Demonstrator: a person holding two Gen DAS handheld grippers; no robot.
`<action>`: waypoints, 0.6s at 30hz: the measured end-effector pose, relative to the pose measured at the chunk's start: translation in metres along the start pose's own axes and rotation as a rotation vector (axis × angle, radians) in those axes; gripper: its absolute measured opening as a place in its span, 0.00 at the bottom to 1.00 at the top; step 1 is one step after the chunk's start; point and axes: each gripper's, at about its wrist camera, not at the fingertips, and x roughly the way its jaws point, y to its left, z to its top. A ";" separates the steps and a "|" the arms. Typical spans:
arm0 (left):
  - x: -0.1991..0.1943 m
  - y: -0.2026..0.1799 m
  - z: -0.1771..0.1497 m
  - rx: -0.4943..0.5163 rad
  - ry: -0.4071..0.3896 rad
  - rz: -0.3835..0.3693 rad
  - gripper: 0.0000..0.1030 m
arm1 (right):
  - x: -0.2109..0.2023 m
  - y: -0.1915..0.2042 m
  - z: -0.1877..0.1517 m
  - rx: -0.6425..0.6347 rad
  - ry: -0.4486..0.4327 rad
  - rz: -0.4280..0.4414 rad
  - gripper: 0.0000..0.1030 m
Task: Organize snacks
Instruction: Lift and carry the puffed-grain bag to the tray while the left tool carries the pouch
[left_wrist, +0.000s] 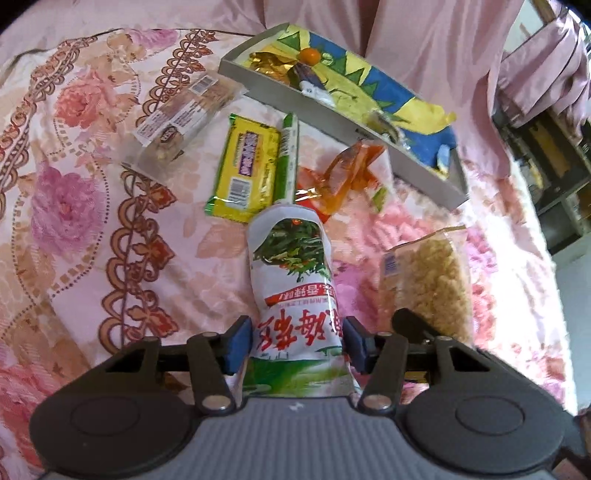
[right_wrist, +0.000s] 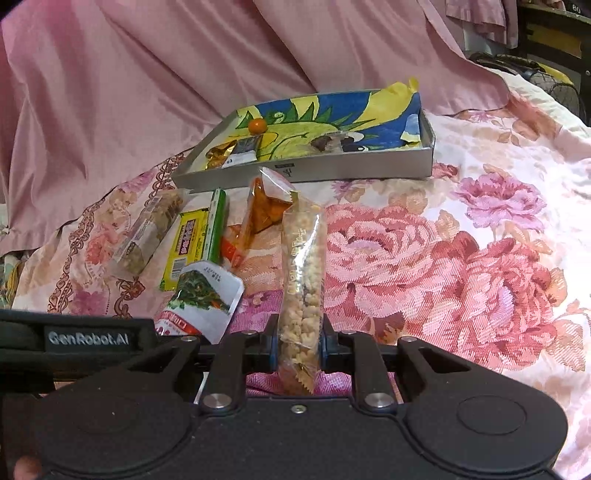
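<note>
My left gripper (left_wrist: 295, 341) is shut on a white snack pouch (left_wrist: 291, 266) printed with green leaves and red characters, held above the flowered bedspread; the pouch also shows in the right wrist view (right_wrist: 203, 299). My right gripper (right_wrist: 297, 341) is shut on a clear bag of puffed snacks (right_wrist: 303, 273), seen in the left wrist view at the right (left_wrist: 428, 280). A grey tray (left_wrist: 332, 110) with a blue-yellow lining lies beyond; in the right wrist view its front wall (right_wrist: 351, 164) faces me. It holds a gold wrapper (right_wrist: 218, 153) and a small orange (right_wrist: 257, 125).
On the bedspread before the tray lie a clear nut-bar pack (left_wrist: 177, 122), a yellow packet (left_wrist: 247, 166), a green stick pack (left_wrist: 288, 158) and an orange pouch (left_wrist: 343, 170). Pink curtain cloth (right_wrist: 184, 74) hangs behind. Dark shelving (left_wrist: 546, 155) stands at the right.
</note>
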 end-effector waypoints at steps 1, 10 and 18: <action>-0.001 0.000 0.000 -0.006 -0.004 -0.006 0.56 | -0.001 0.000 0.000 0.004 -0.006 0.003 0.20; -0.017 -0.001 0.005 -0.024 -0.109 -0.059 0.56 | -0.019 -0.007 0.006 0.049 -0.083 0.005 0.20; -0.037 -0.004 0.017 -0.056 -0.233 -0.140 0.56 | -0.035 -0.010 0.014 0.066 -0.169 0.013 0.20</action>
